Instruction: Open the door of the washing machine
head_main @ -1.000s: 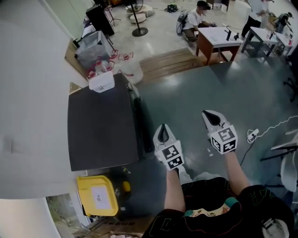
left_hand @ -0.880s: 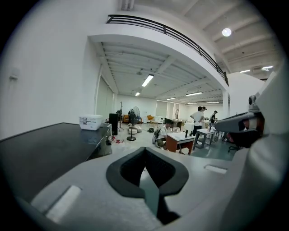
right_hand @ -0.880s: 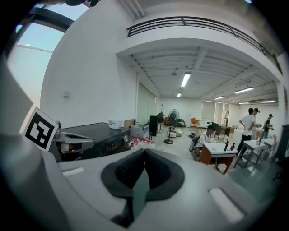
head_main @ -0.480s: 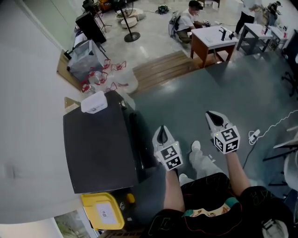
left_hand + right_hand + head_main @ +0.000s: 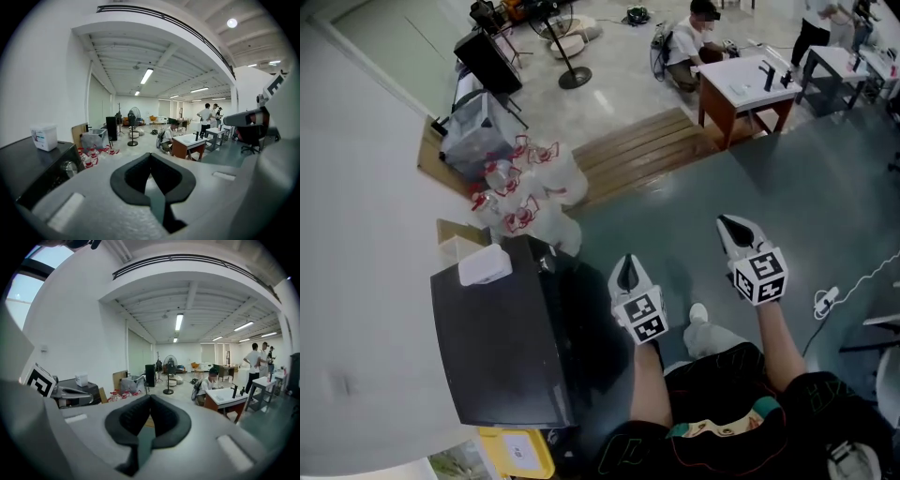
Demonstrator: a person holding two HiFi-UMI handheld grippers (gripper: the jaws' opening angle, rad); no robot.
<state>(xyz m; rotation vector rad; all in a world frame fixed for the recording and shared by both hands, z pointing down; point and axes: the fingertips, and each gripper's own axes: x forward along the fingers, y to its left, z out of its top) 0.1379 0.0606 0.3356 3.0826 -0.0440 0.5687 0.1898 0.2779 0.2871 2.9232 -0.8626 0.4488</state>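
Observation:
The washing machine point(image 5: 502, 347) is a dark box at the lower left of the head view, its front facing right. A small white box point(image 5: 485, 265) sits on its top. My left gripper point(image 5: 627, 272) hangs shut and empty just right of the machine's front, not touching it. My right gripper point(image 5: 733, 228) is shut and empty further right, over the grey floor. In the left gripper view the machine point(image 5: 28, 164) with a round knob point(image 5: 69, 168) fills the lower left, beside the shut left gripper point(image 5: 151, 157). The door itself is hidden. The right gripper point(image 5: 150, 397) points across the room.
A yellow bin point(image 5: 517, 455) stands behind the machine. Plastic bags and bottles point(image 5: 525, 192) lie ahead of it, beside a wooden platform point(image 5: 637, 150). A brown desk point(image 5: 745, 84) with a seated person, a fan stand point(image 5: 572, 75) and a floor cable point(image 5: 825, 300) lie further off.
Both grippers have travelled forward along the machine's front, staying shut. The machine and yellow bin slid down in the head view; the bags and platform came closer.

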